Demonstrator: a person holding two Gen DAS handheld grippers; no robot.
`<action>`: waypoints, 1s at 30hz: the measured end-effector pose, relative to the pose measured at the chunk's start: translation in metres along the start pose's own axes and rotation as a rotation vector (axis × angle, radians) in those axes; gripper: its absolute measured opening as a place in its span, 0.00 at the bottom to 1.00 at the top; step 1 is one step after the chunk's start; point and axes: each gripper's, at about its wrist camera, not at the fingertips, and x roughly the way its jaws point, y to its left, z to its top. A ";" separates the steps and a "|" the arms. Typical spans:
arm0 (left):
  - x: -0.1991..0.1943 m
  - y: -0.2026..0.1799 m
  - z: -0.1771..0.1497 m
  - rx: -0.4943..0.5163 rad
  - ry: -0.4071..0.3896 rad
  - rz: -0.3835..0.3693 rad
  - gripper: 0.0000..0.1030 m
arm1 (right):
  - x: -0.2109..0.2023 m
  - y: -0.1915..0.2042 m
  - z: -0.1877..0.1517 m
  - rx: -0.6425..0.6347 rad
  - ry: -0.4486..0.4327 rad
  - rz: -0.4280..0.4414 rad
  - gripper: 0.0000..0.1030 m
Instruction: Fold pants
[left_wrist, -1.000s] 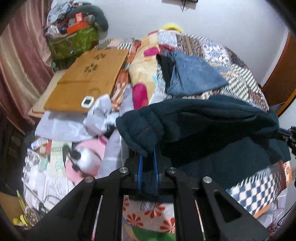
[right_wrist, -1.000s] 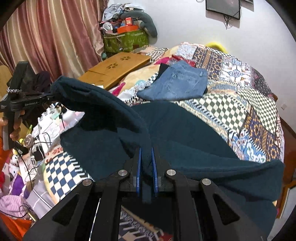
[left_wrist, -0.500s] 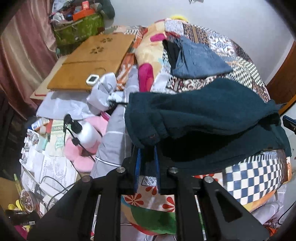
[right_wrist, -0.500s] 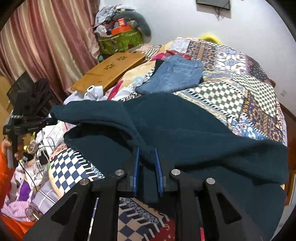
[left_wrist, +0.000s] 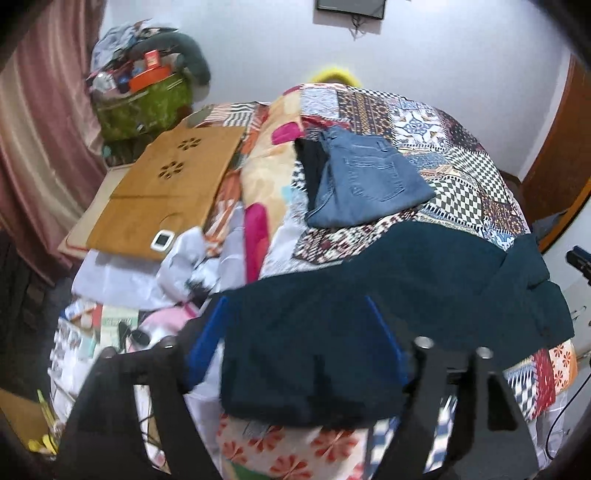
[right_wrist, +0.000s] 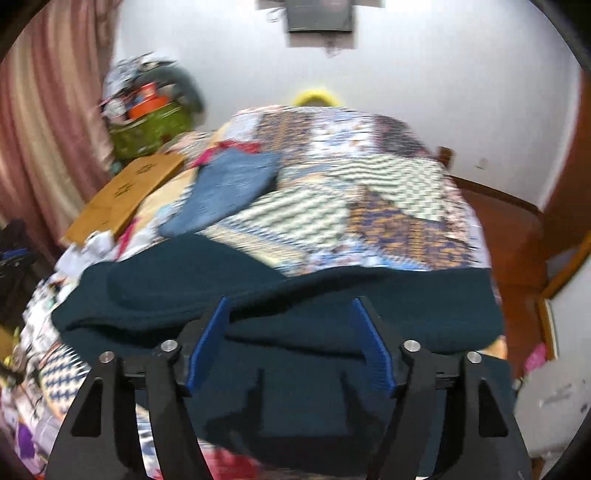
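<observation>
The dark teal pants (left_wrist: 388, 295) lie folded across the near edge of the patchwork quilt bed (left_wrist: 443, 155). They also show in the right wrist view (right_wrist: 295, 295). My left gripper (left_wrist: 295, 310) is open, its blue-padded jaws spread wide above the near left end of the pants, holding nothing. My right gripper (right_wrist: 291, 310) is open too, jaws wide over the near edge of the pants. The right wrist view is motion-blurred.
Folded blue jeans (left_wrist: 362, 181) lie farther back on the bed. A wooden lap desk (left_wrist: 166, 188) sits at the left with a small white device (left_wrist: 162, 239). Clutter and papers (left_wrist: 92, 332) fill the floor at the left. A wooden door (left_wrist: 554, 155) stands at the right.
Both grippers have opened and let go of the teal pants, which dropped flat onto the bed. Both cameras have pulled back and tilted up.
</observation>
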 end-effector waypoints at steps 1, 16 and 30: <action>0.004 -0.006 0.005 0.002 0.003 0.003 0.89 | -0.002 -0.014 0.002 0.015 -0.011 -0.038 0.69; 0.120 -0.109 0.095 0.090 0.093 -0.071 0.91 | 0.077 -0.195 0.018 0.276 0.106 -0.246 0.73; 0.187 -0.168 0.091 0.242 0.218 -0.091 0.91 | 0.188 -0.297 0.018 0.507 0.265 -0.247 0.62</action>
